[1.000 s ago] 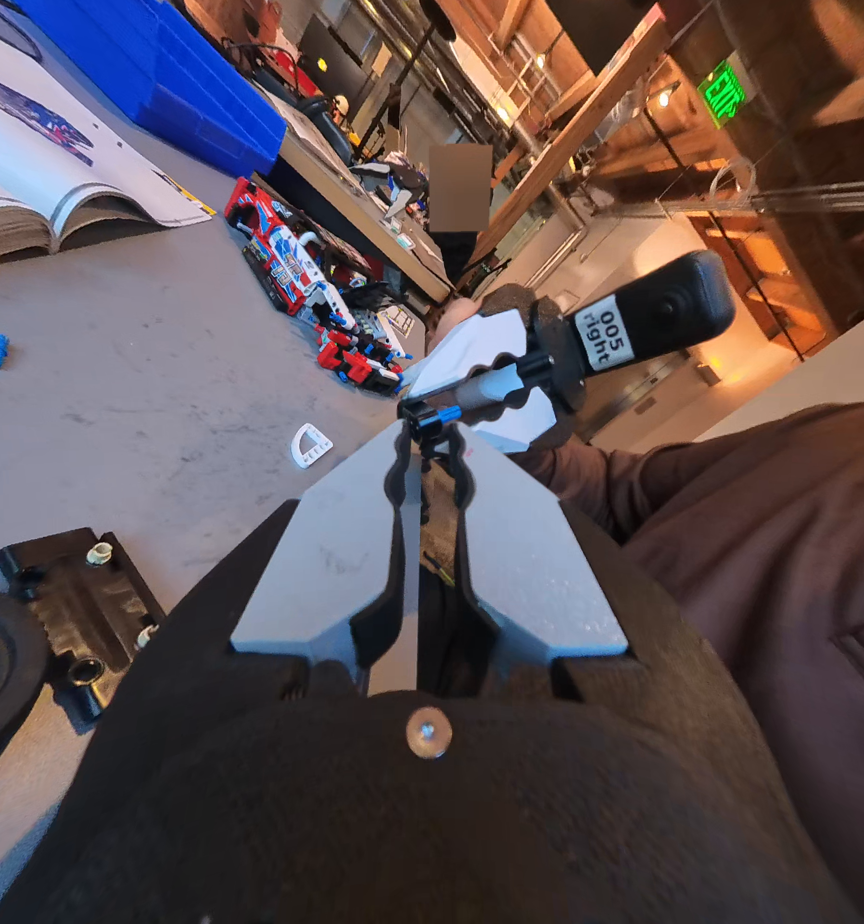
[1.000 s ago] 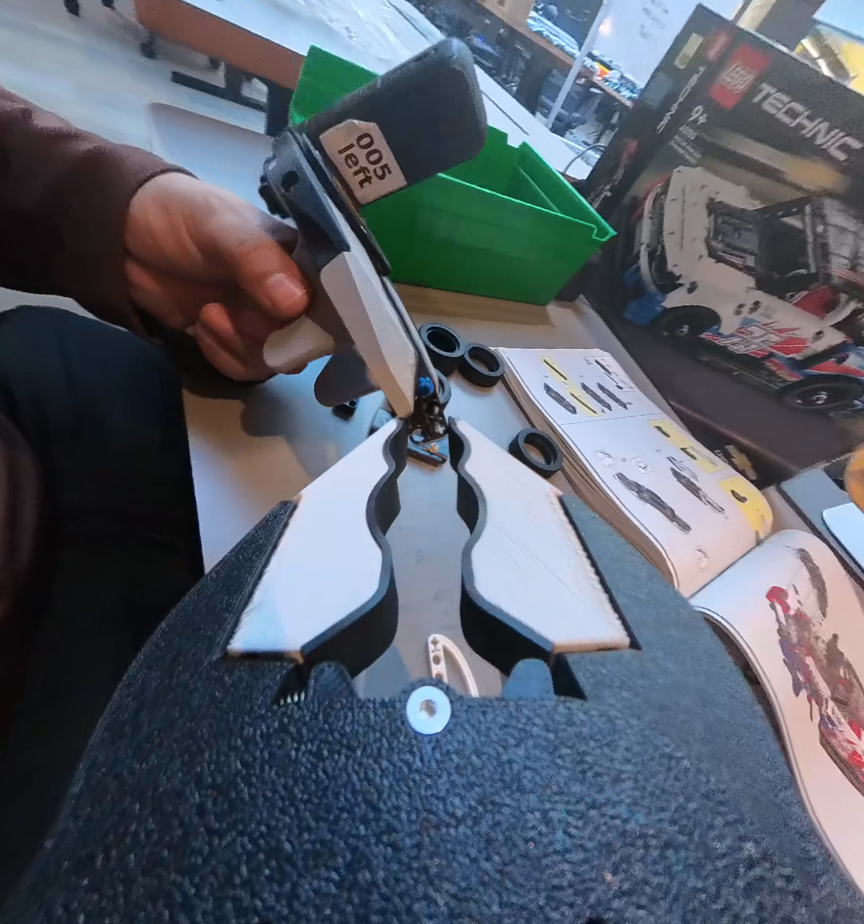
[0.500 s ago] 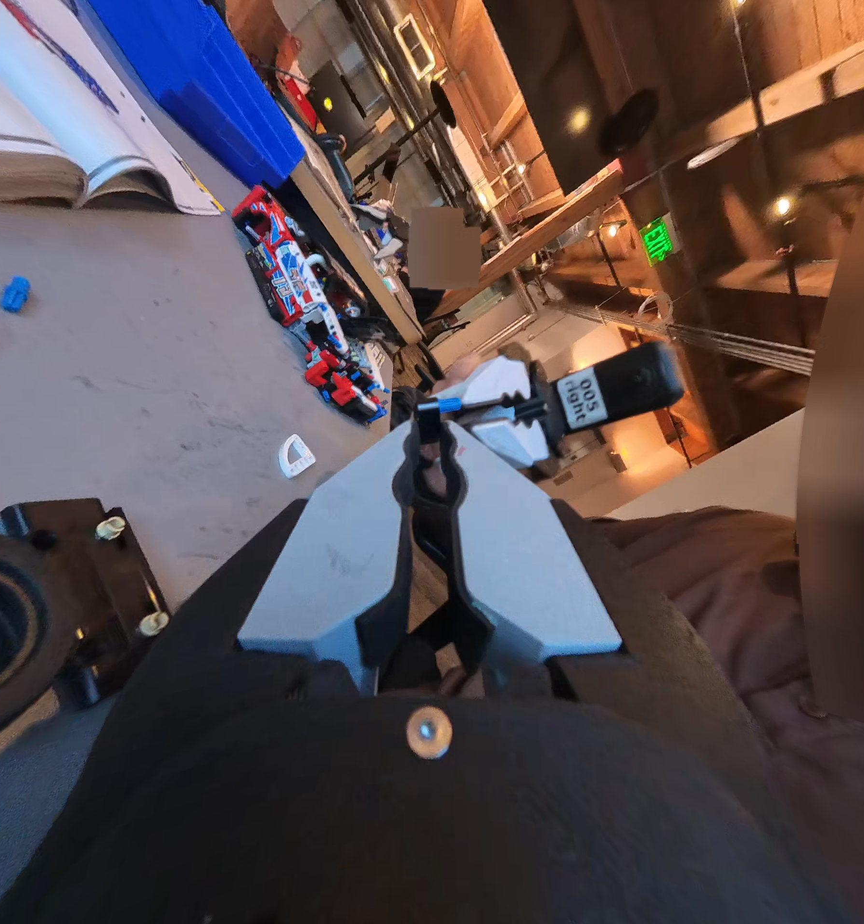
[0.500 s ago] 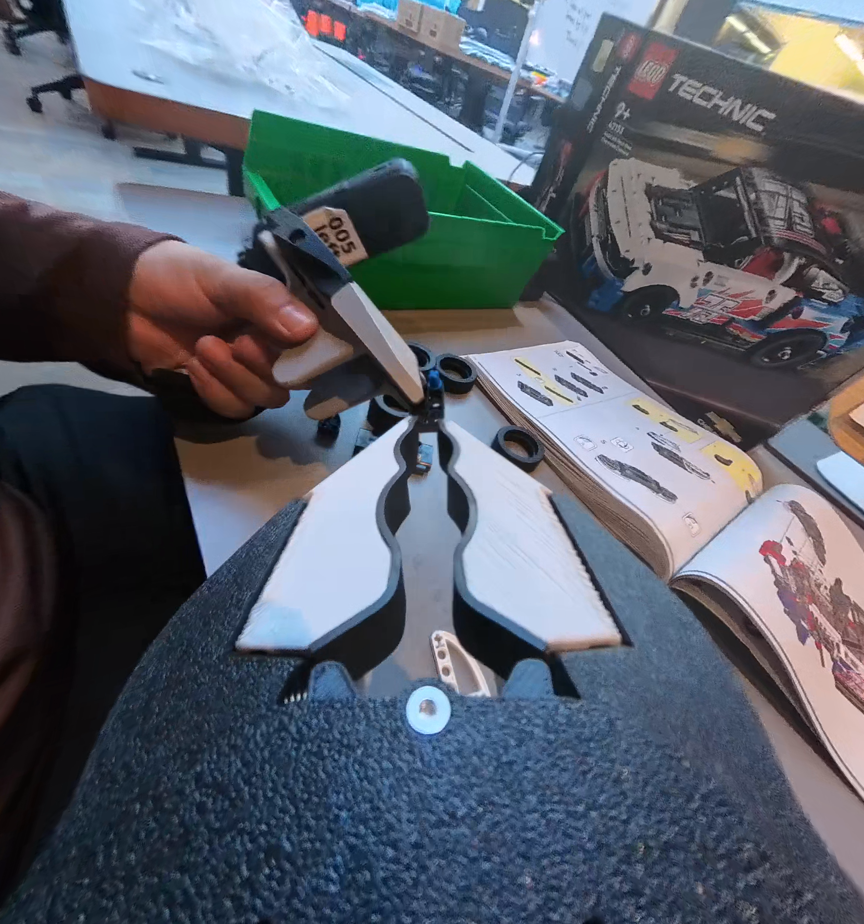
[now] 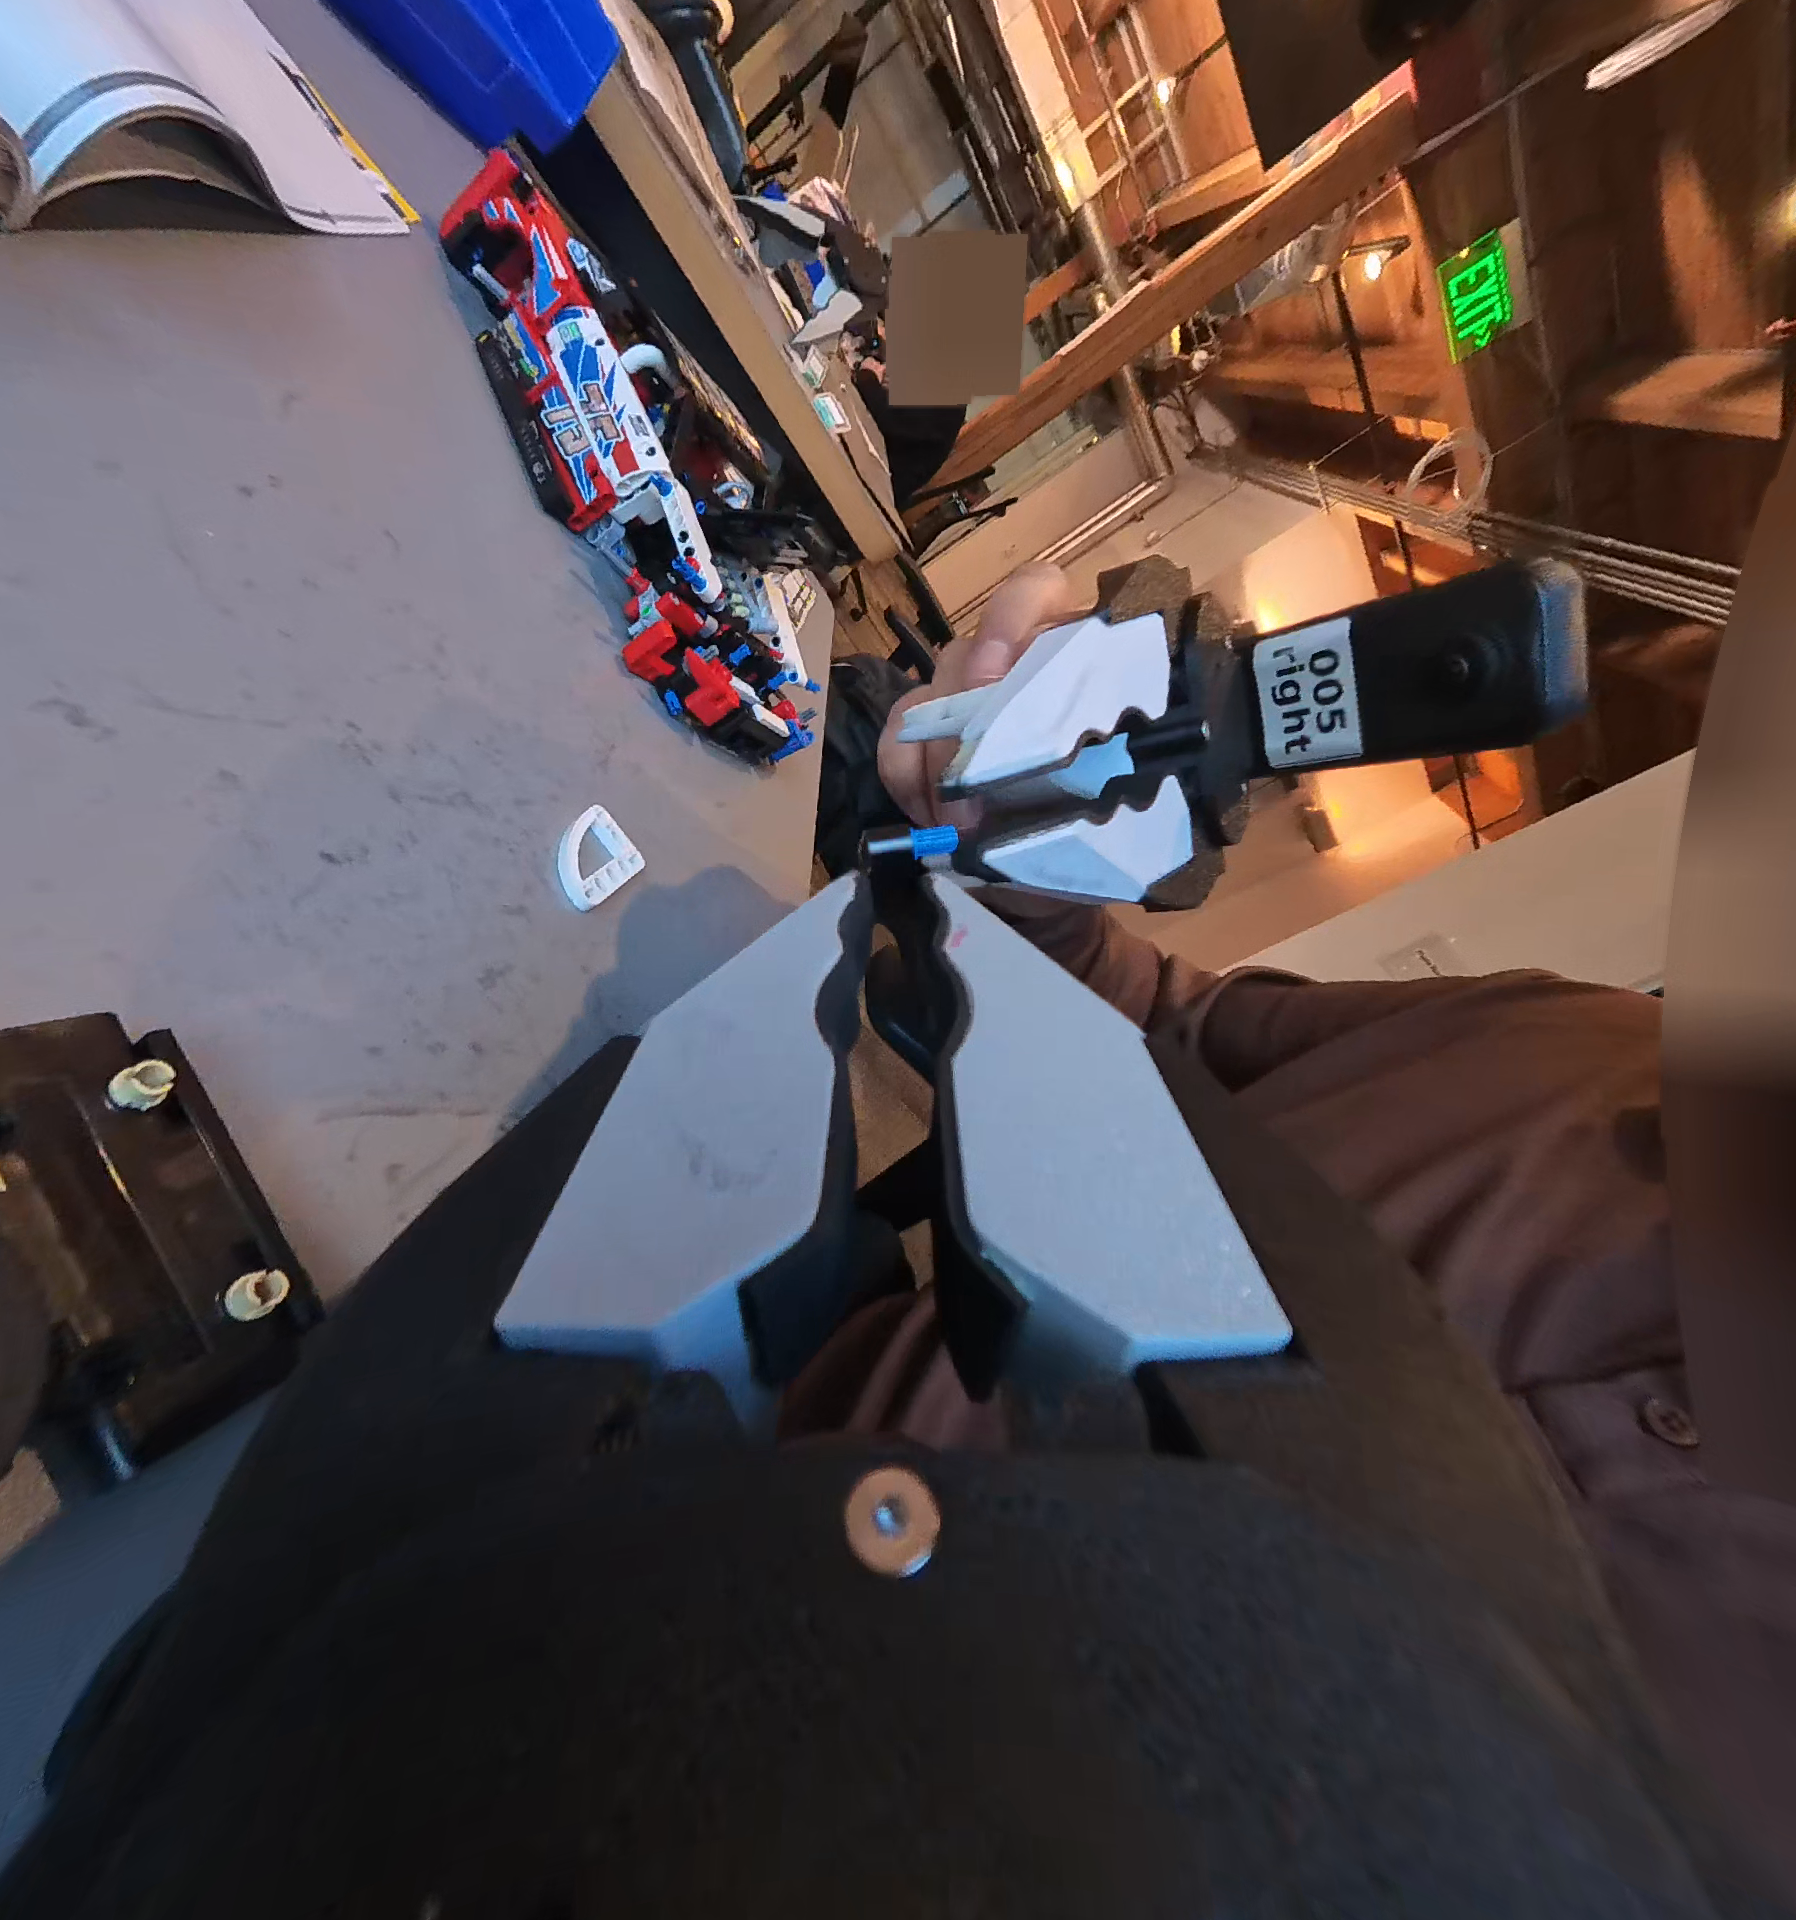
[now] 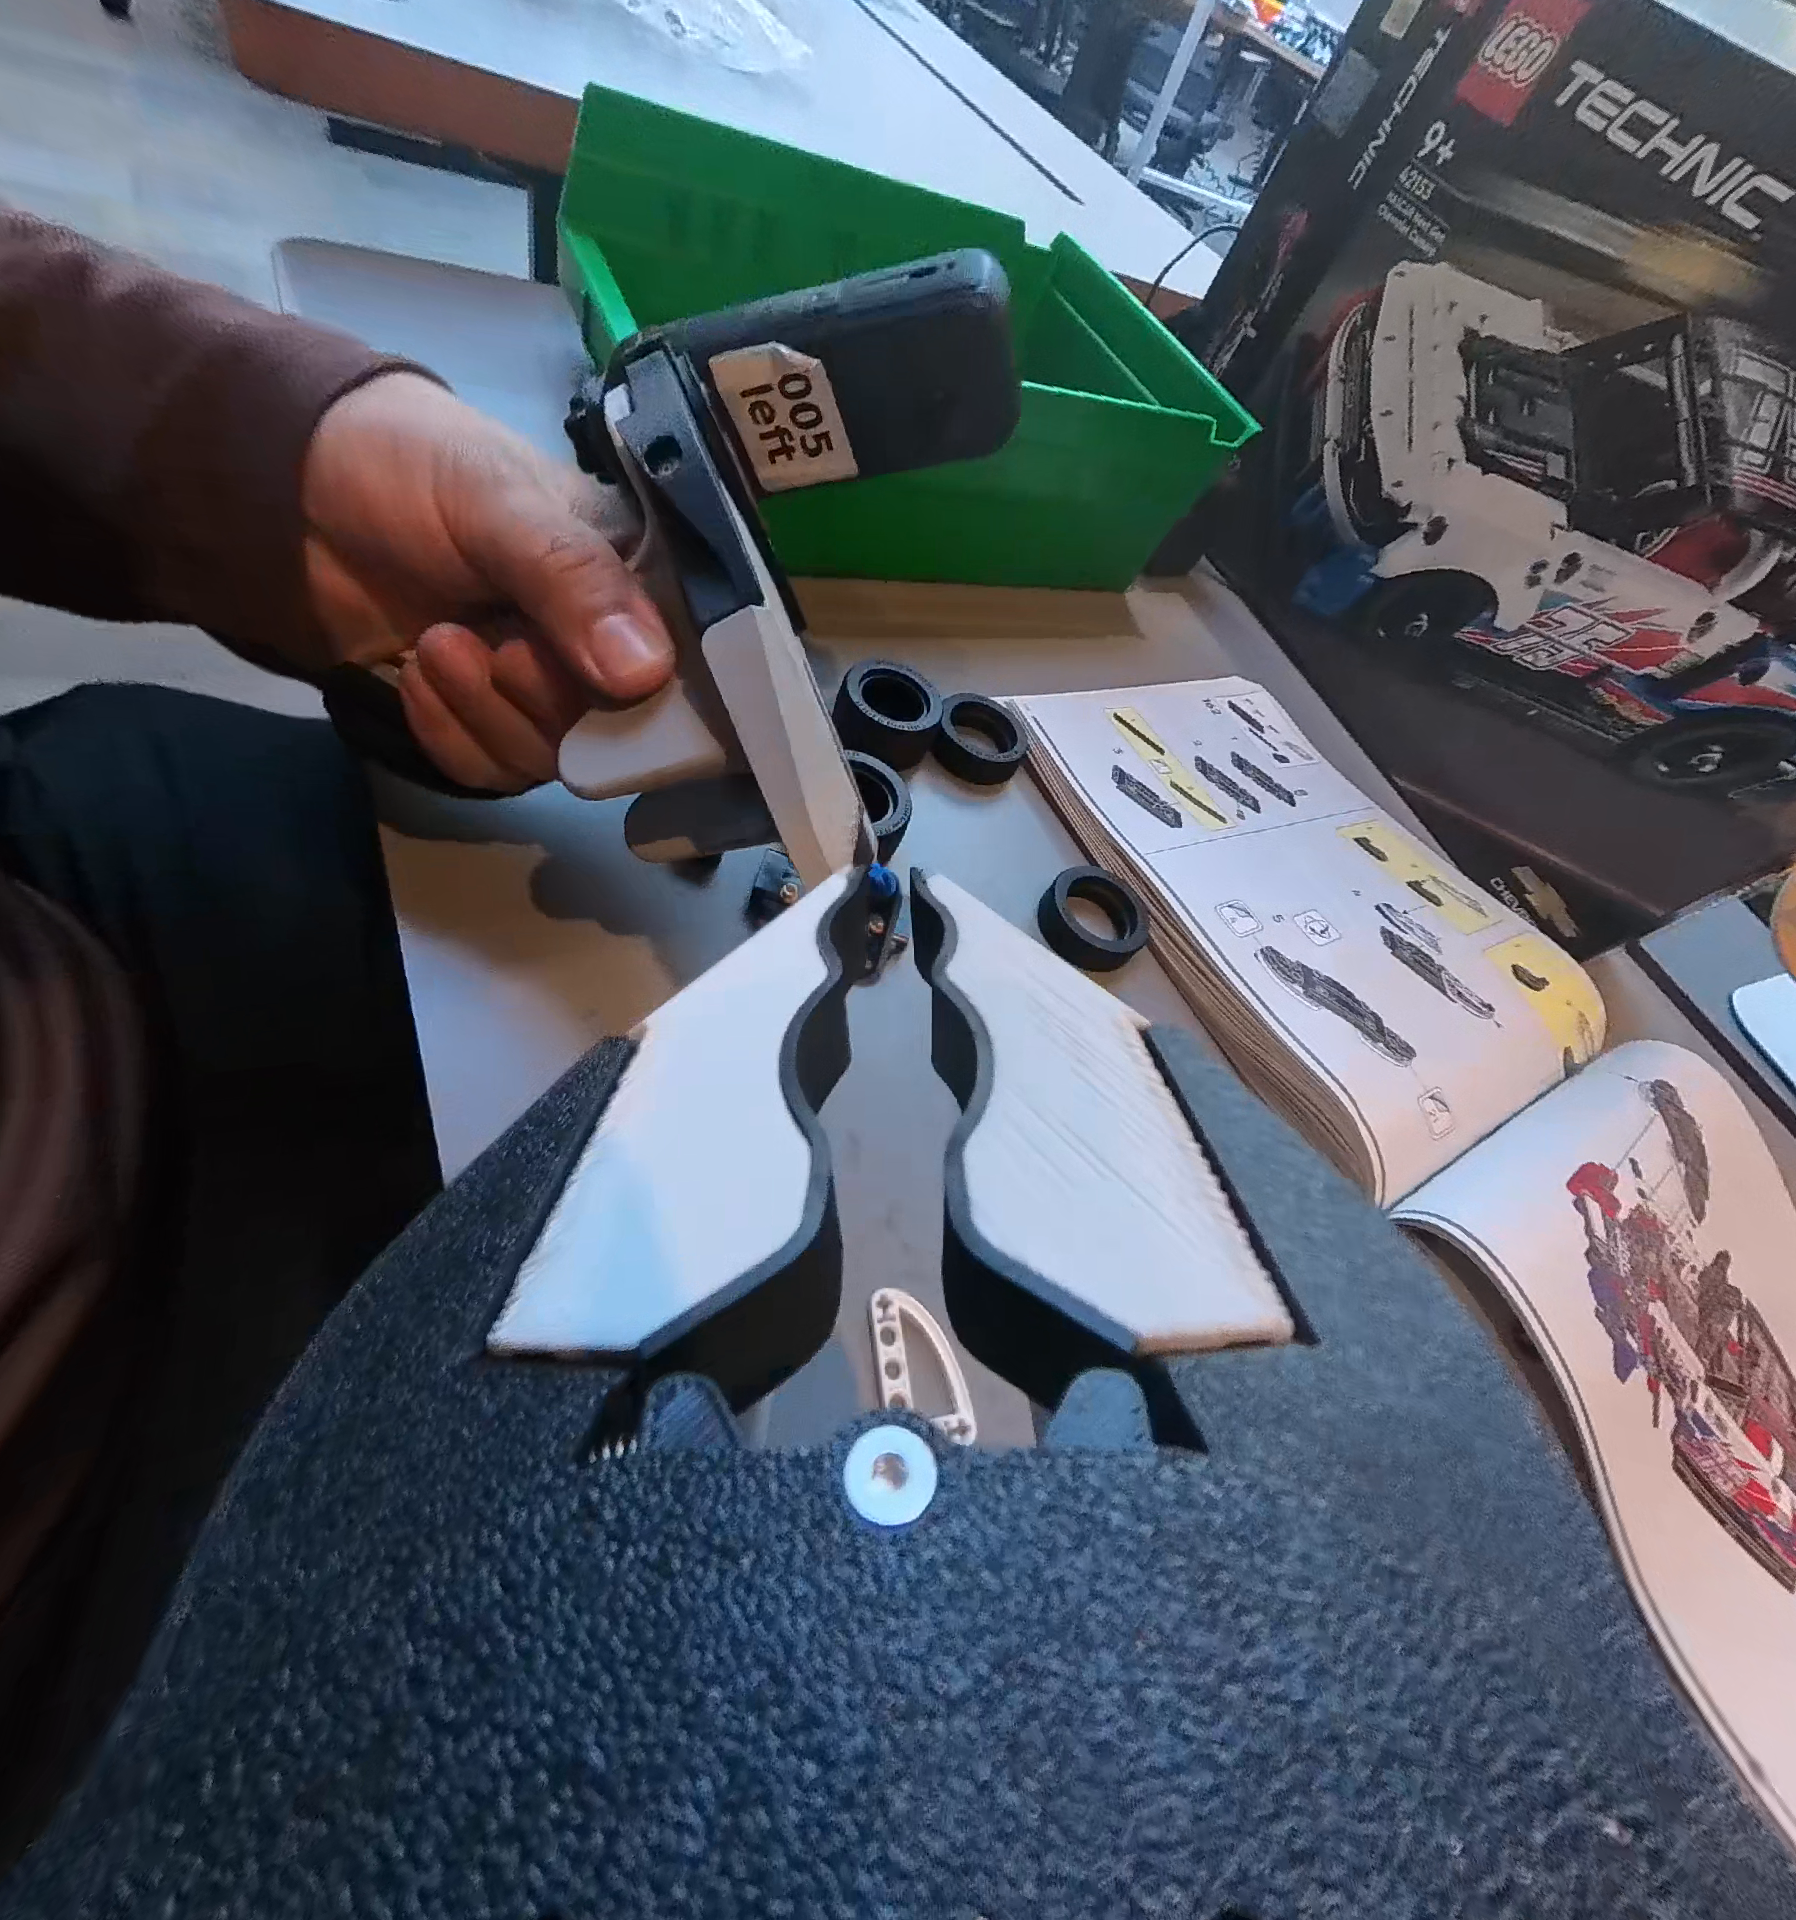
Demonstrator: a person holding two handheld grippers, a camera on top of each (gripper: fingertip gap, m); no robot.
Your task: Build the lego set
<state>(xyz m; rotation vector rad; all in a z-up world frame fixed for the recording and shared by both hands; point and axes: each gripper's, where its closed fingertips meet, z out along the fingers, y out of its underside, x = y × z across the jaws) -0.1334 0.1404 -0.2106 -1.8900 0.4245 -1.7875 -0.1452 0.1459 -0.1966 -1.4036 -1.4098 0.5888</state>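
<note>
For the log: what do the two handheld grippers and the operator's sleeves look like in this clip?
Both match: the left gripper and right gripper have pale grey, wedge-shaped fingers with wavy black inner pads, set in a black, rough-textured body with a silver screw at its centre. Each carries a black camera block with a white label on top. No cables are visible. The person wears dark brown long sleeves.

My left camera sits behind my left gripper [image 5: 894, 894] and looks out along its fingers, tilted, across the table edge toward the room, close on my right gripper [image 5: 951, 805] just ahead. My right camera rides behind those right fingers, looking forward and down at the tabletop [image 6: 520, 966]. Both views share the spot where the two sets of fingertips meet, and the white curved piece [image 5: 598, 857].
</note>
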